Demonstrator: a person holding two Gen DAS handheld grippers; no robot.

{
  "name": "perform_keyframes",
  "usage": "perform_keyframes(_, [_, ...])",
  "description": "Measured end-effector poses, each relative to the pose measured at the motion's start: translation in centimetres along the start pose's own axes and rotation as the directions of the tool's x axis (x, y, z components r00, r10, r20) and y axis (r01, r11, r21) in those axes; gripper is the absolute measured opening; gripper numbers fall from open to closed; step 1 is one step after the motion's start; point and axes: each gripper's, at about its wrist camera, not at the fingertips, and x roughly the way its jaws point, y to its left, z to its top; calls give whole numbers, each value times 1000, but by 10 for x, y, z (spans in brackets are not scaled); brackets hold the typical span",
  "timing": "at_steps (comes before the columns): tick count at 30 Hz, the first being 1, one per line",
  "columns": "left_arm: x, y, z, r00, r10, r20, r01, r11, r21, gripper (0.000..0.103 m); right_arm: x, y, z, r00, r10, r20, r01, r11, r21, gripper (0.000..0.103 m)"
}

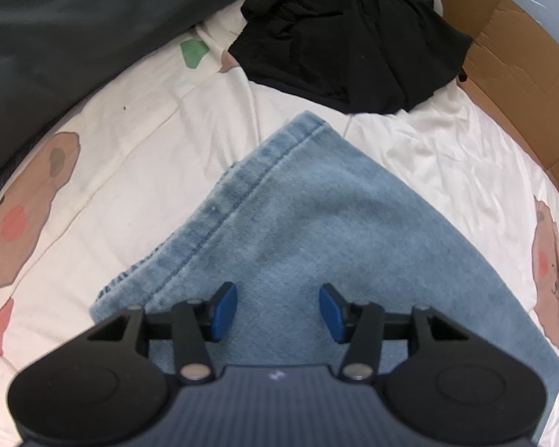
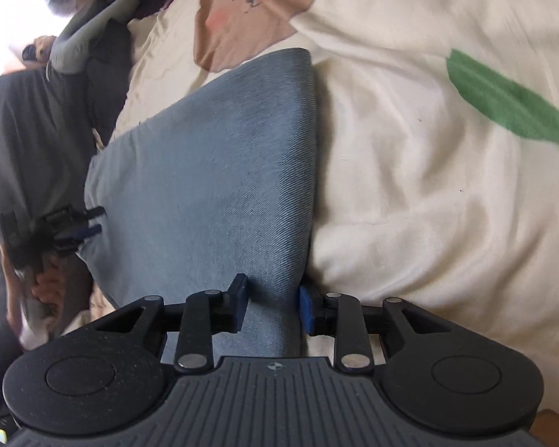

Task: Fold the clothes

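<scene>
The folded jeans are taken as the landmark; they lie flat on a bed sheet of cream fabric printed with brown cartoon animals, pink patches and green leaf shapes. The jeans are of light blue denim with a visible diagonal twill weave, and a double-stitched seam is seen running along one edge to a pointed corner. Beyond that corner, close to it but apart, a crumpled black garment is heaped on the sheet. Flattened brown cardboard is noted past the black garment, off the far edge of the sheet. A dark grey-green cloth is seen beyond the jeans on the other side. The sheet beside the jeans is rumpled into soft folds. The left gripper is held over the denim, its blue-padded fingers spread with bare fabric showing between them; nothing is pinched. In the right wrist view the left gripper appears at the far edge of the jeans, borne by a hand. The right gripper straddles a narrow end of the denim; its fingers stand apart on either side of the cloth, and whether the pads touch it cannot be told.
</scene>
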Motion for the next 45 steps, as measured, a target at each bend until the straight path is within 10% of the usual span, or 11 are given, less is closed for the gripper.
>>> perform_keyframes(28, [0,0,3,1000,-11,-7,11,1000,1,57,-12,-15,10,954,300,17,-299,945,135,33])
perform_keyframes(41, [2,-2,4,1000,-7,-17,8,1000,19,58,24,-25,16,955,296,-16,-289,940,181,33])
perform_keyframes(45, [0,-3,4,1000,-8,-24,8,1000,7,59,33,-11,16,968,246,-41,-238,960,145,9])
